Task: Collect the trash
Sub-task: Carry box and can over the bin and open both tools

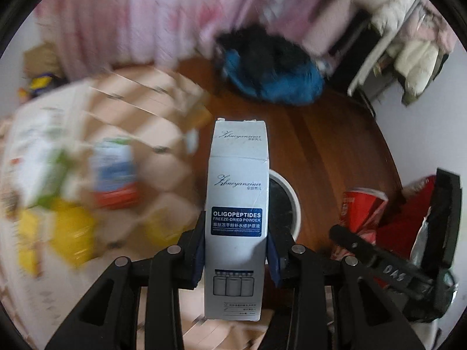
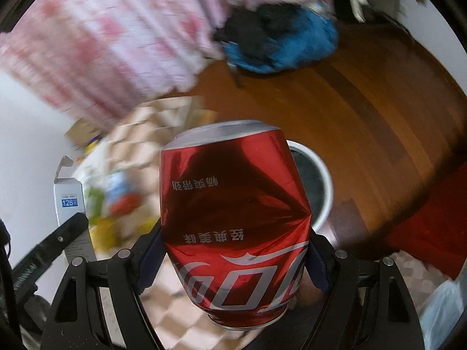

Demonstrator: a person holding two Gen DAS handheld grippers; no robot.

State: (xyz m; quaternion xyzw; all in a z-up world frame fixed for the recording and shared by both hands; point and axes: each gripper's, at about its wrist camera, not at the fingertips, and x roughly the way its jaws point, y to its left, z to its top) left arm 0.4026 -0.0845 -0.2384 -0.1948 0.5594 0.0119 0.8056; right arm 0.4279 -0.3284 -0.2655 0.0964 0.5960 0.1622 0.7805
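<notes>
While both hands carry trash, the round white bin with its dark inside (image 1: 284, 201) lies just past the fingers (image 1: 201, 250), partly hidden. The left gripper (image 1: 237, 255) squeezes a tall white cardboard box (image 1: 237, 204), standing straight out. The right gripper (image 2: 233, 262) stands wide around a dented red soda can (image 2: 233, 218). The rest is blurry.

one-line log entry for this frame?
left claw: shut on white carton | right claw: shut on dented cola can | bin: beyond both
</notes>
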